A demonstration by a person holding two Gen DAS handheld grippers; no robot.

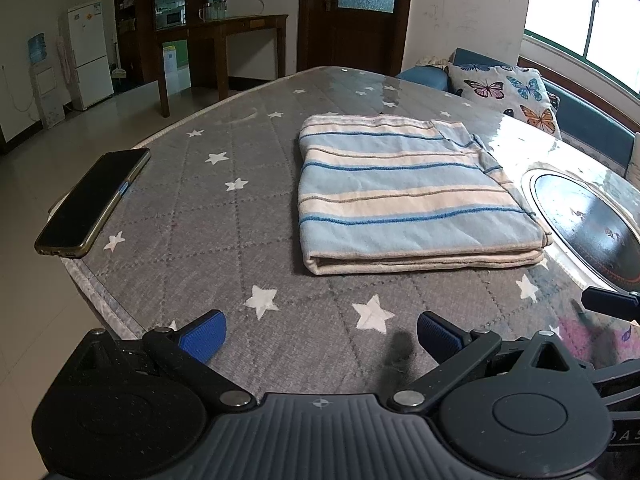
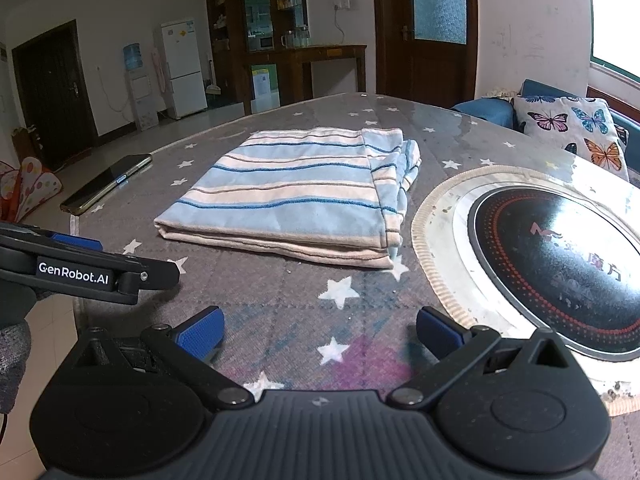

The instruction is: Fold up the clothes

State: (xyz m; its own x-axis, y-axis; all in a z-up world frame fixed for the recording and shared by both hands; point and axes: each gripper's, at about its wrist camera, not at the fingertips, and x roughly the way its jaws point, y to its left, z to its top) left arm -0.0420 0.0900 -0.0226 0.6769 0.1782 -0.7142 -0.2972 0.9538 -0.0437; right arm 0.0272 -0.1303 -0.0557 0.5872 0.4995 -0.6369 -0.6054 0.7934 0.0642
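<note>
Both views: folded garment (image 1: 404, 196); only right shows whole hotplate (image 2: 556, 272).

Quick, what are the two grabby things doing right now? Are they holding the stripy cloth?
Left hand-held gripper: open, holding nothing.
Right hand-held gripper: open, holding nothing.
The striped cloth lies folded on the table, untouched by either.

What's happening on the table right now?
A person holds two grippers over the table. The striped garment lies folded into a neat rectangle, beside the round cooktop. The left gripper and right gripper are both open and empty, short of the cloth. A phone lies at the table's edge.
</note>
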